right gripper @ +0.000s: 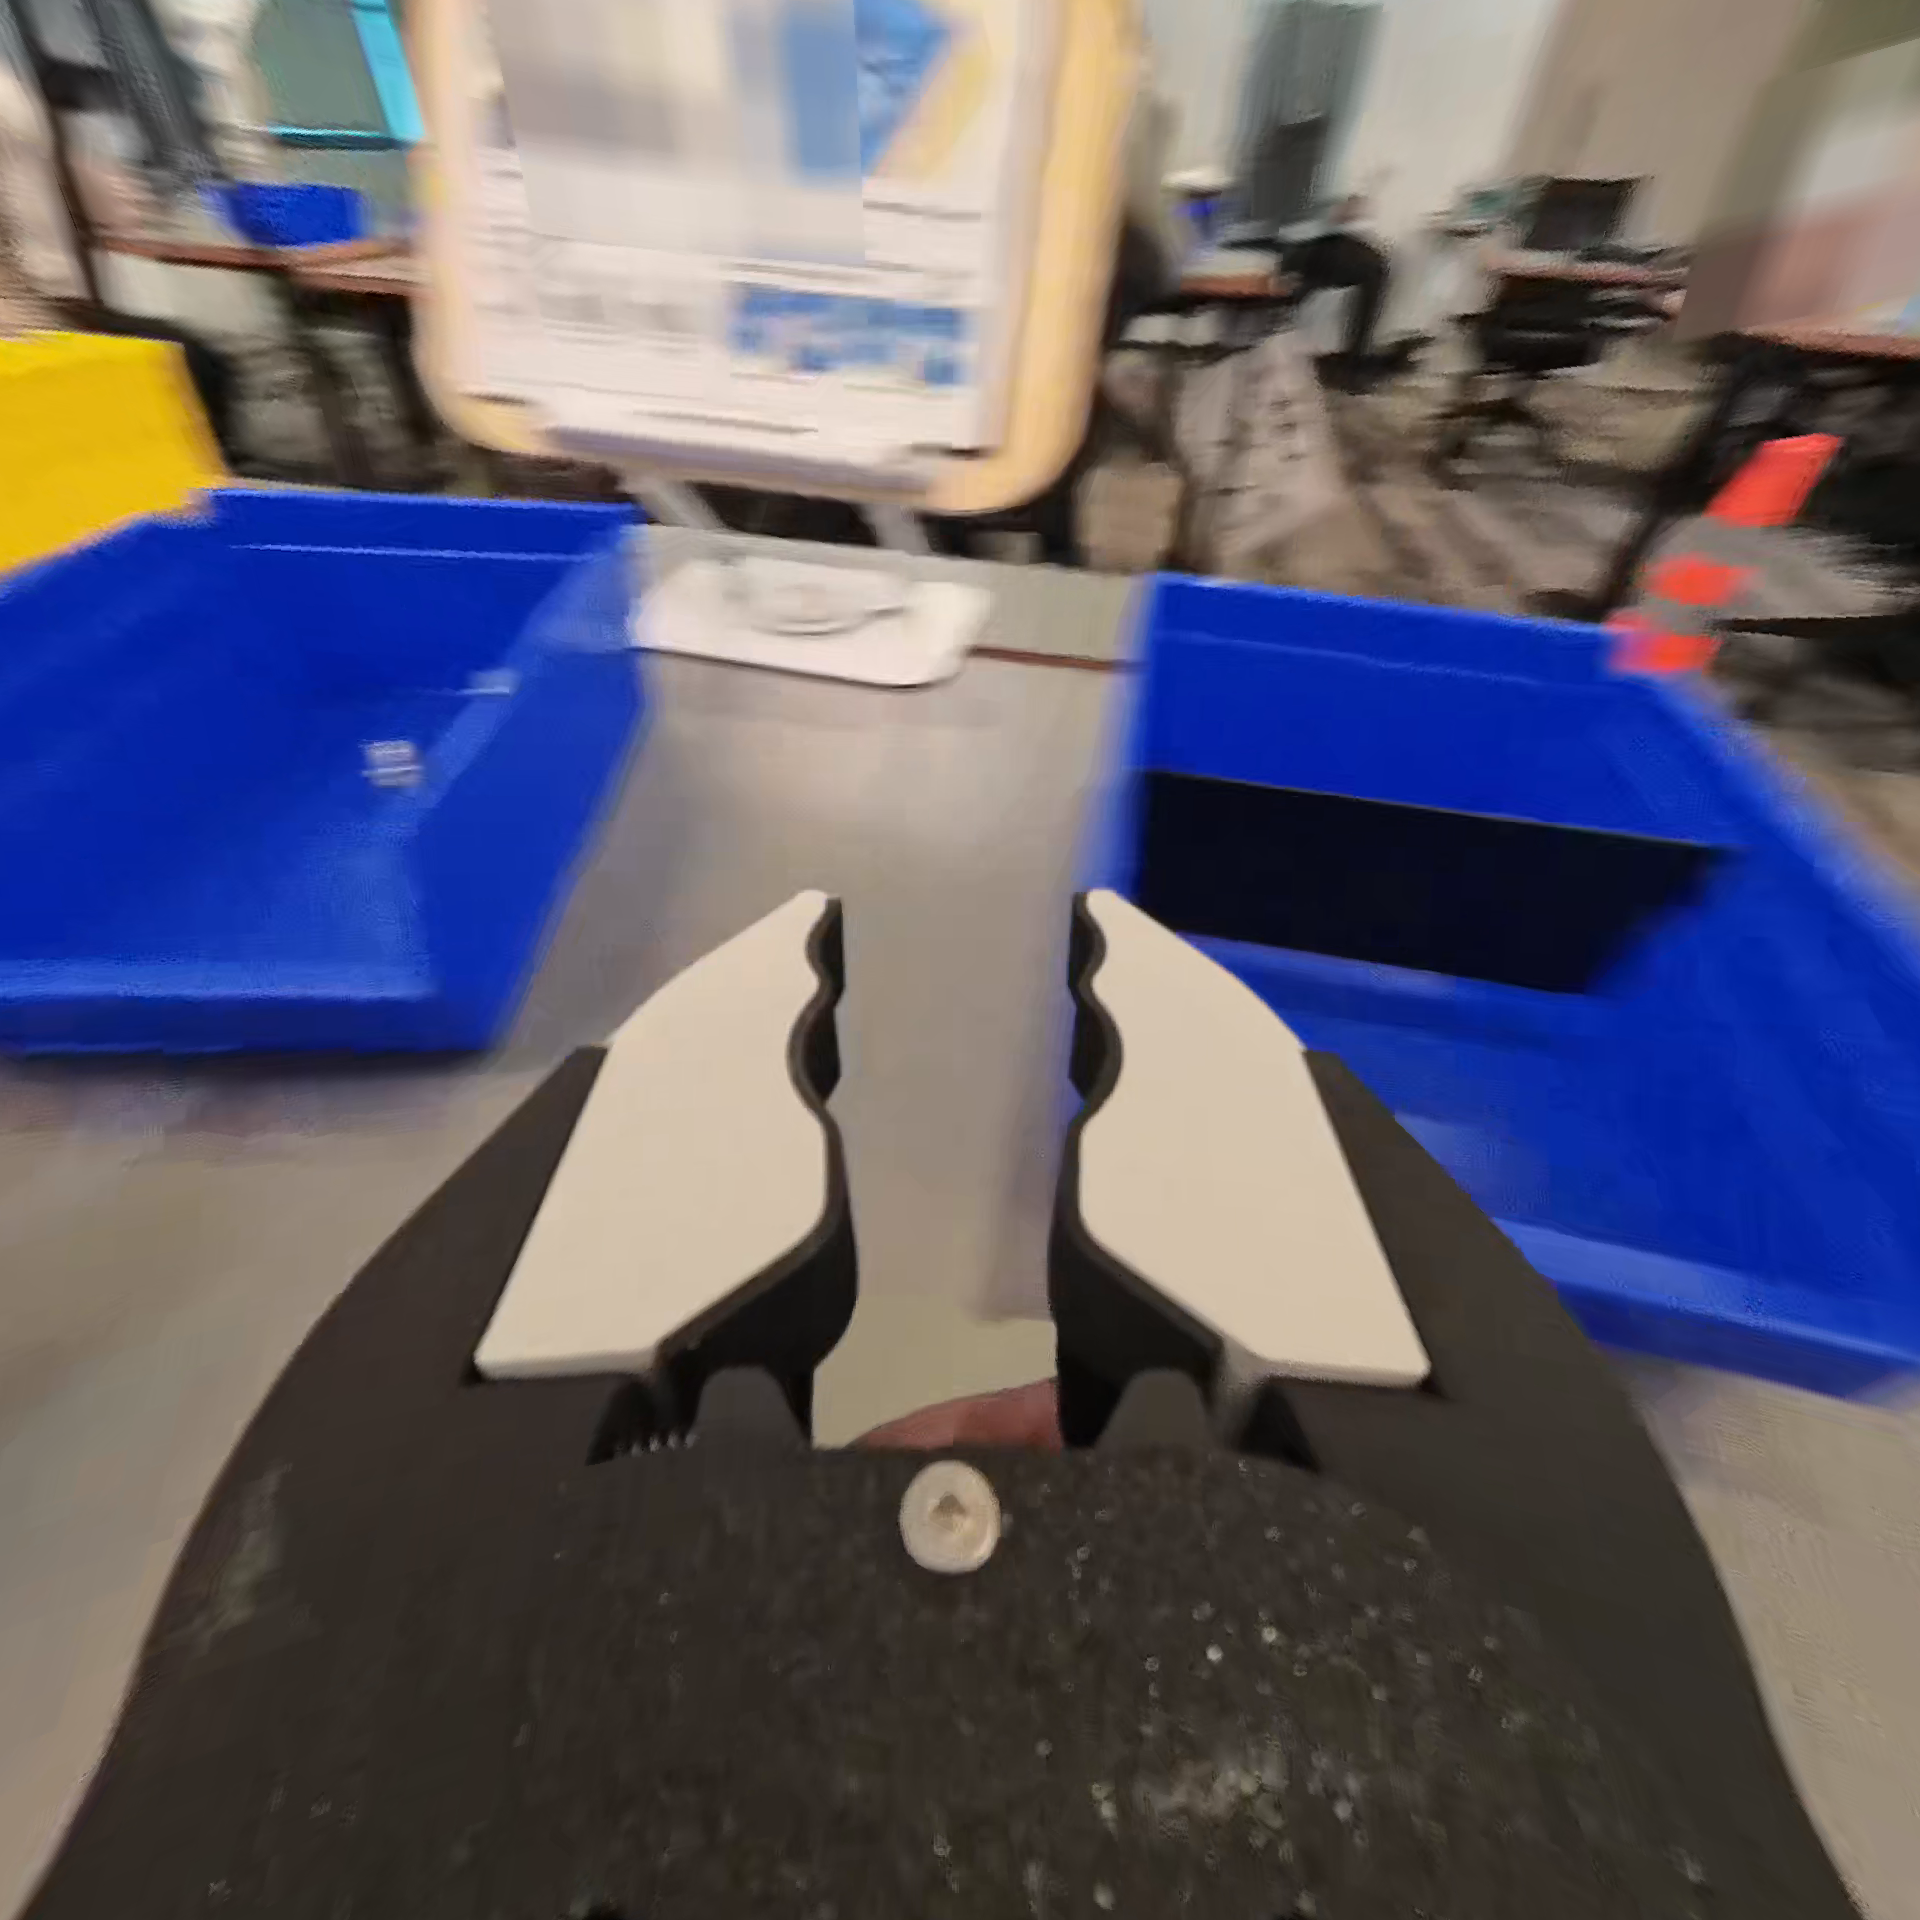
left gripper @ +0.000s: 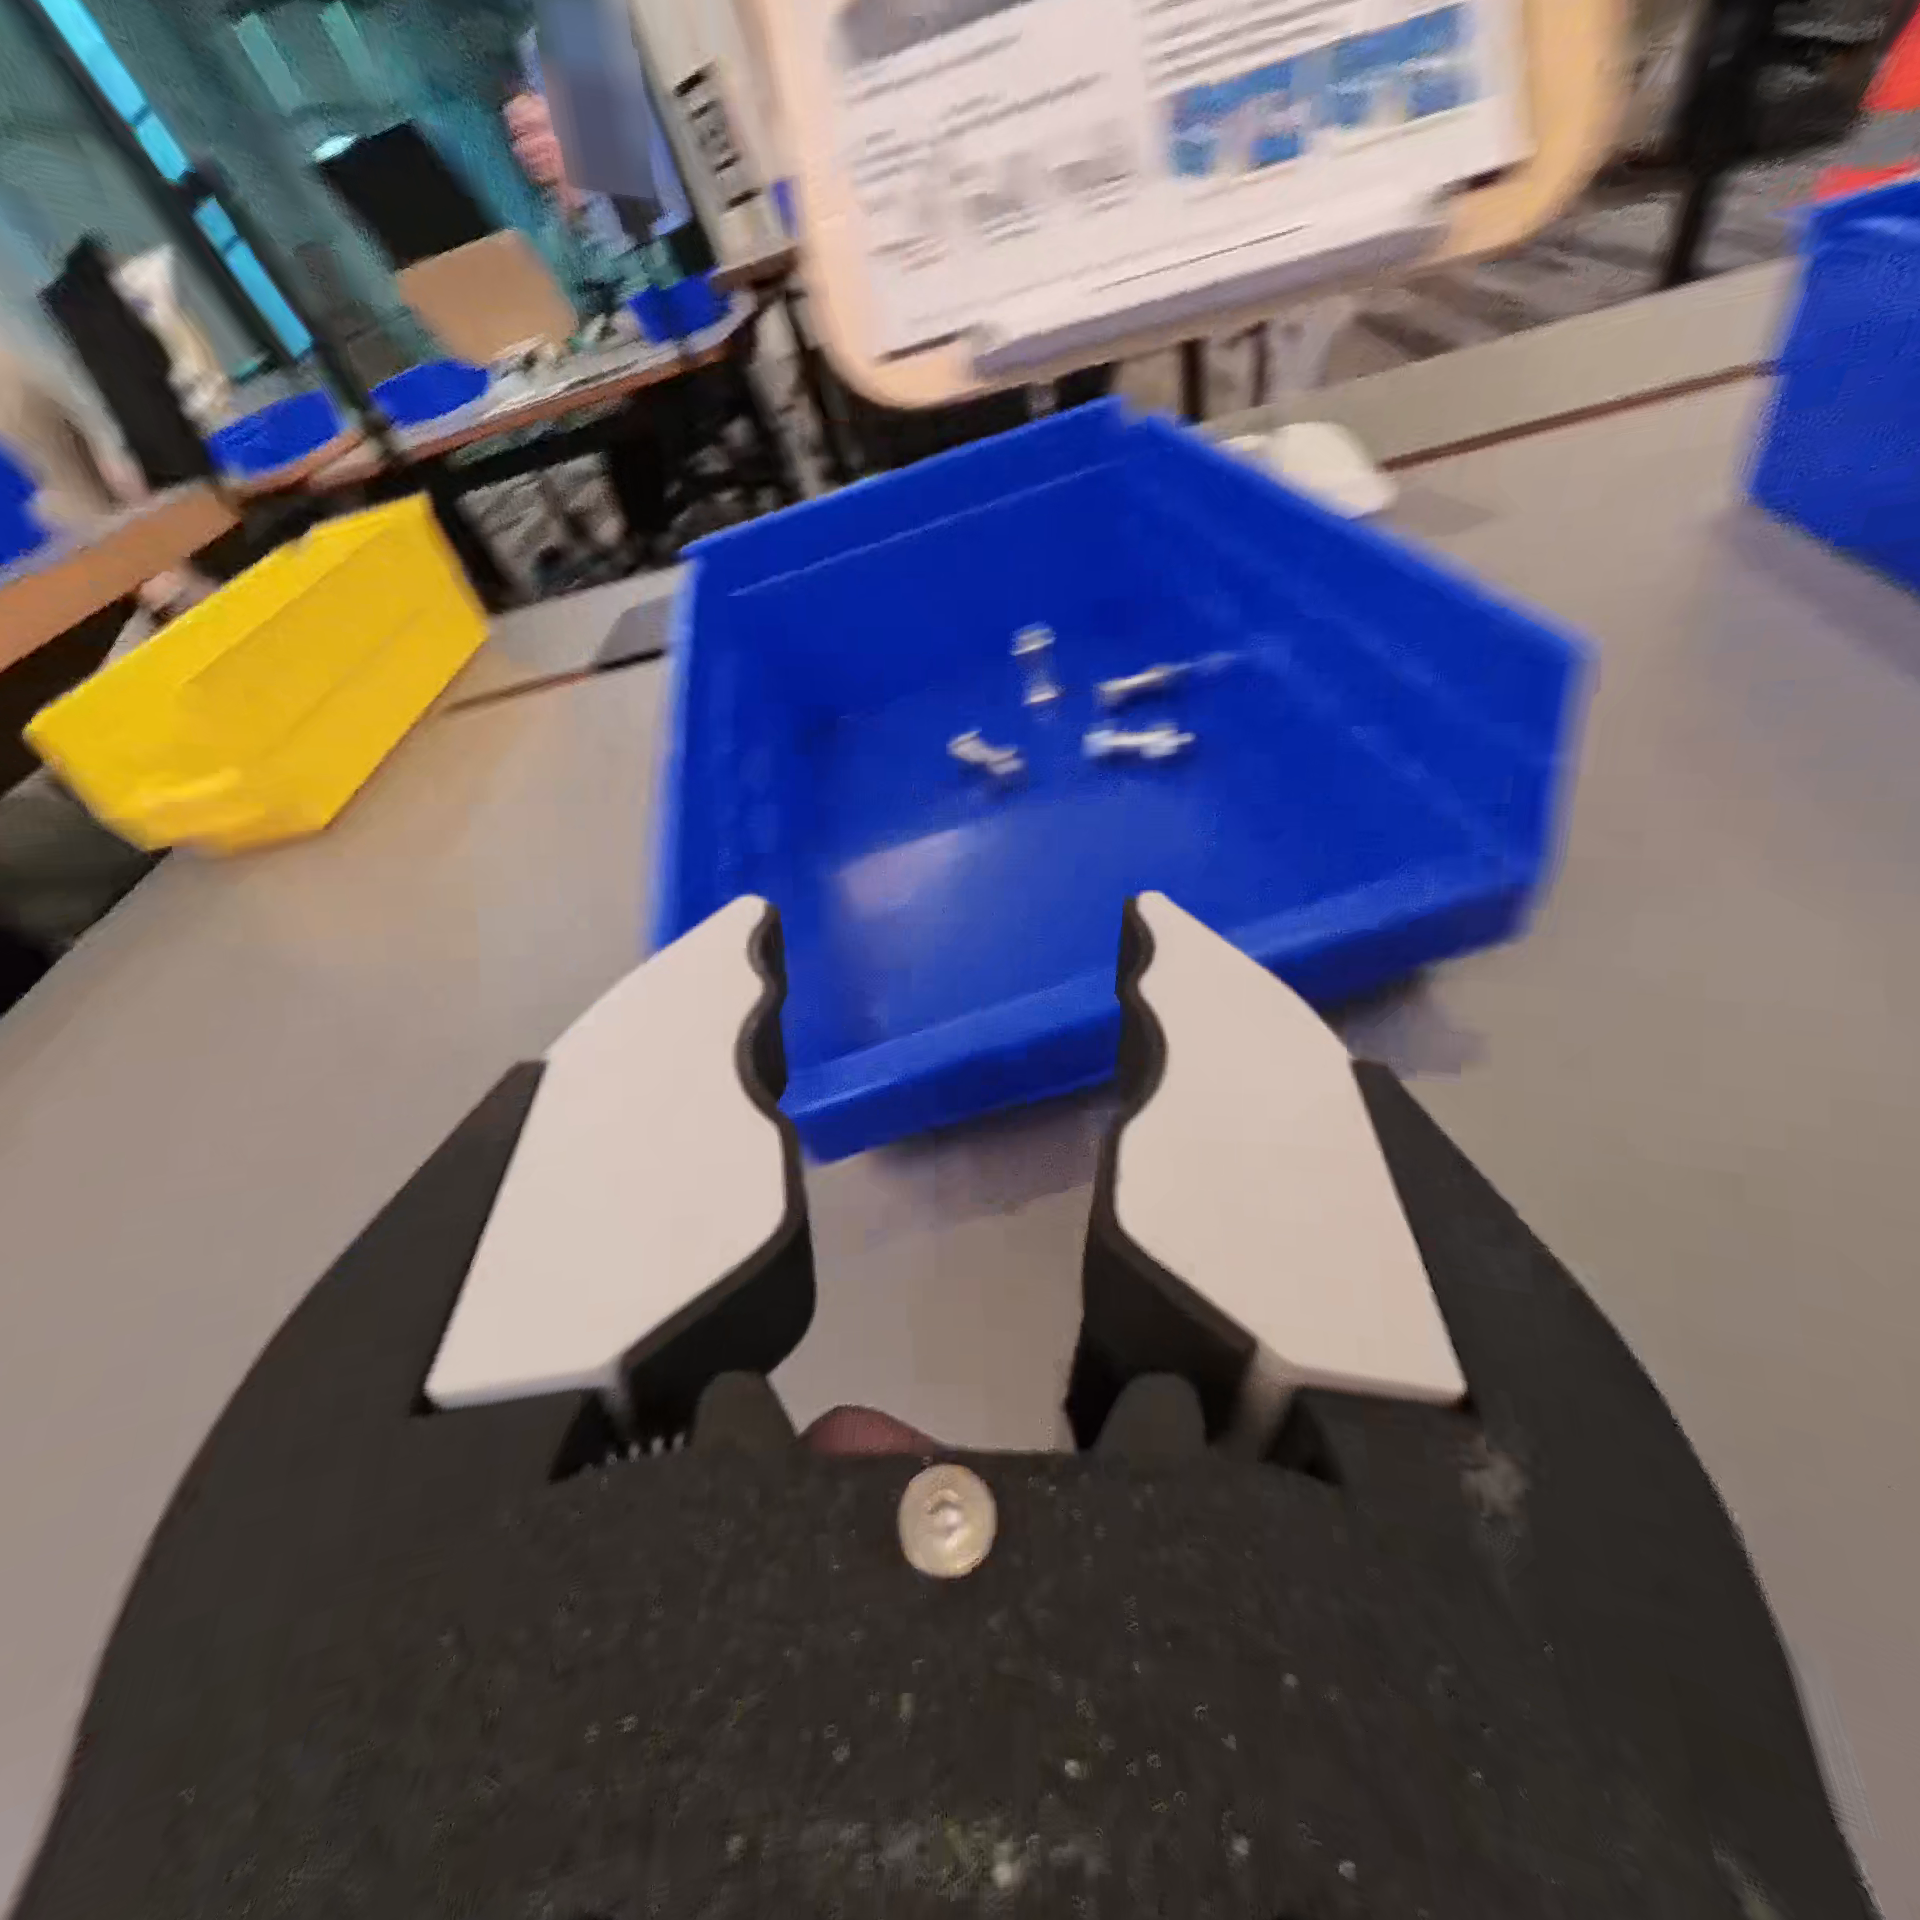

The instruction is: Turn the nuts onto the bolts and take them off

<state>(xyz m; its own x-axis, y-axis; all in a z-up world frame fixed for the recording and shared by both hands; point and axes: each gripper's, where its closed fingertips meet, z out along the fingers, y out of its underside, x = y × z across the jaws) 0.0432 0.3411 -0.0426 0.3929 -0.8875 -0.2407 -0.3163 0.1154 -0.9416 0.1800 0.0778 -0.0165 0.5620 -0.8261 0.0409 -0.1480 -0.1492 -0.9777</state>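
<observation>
Several small silver bolts with nuts [left gripper: 1070, 707] lie on the floor of a blue bin [left gripper: 1455, 748] ahead of me in the left wrist view. My left gripper [left gripper: 948, 914] is open and empty, its tips just over the bin's low front lip. My right gripper [right gripper: 954, 909] is open and empty above the grey table, between two blue bins. The left blue bin [right gripper: 499, 935] holds a small silver piece [right gripper: 392, 762], blurred. The right blue bin [right gripper: 1714, 1195] shows a dark inside; I cannot tell its contents.
A yellow bin [left gripper: 260, 675] sits left of the blue bin, and shows at the left edge of the right wrist view [right gripper: 94, 436]. Another blue bin [left gripper: 1839, 416] stands far right. A poster board [right gripper: 748, 239] on a white stand [right gripper: 810, 613] stands behind the table. Both views are motion-blurred.
</observation>
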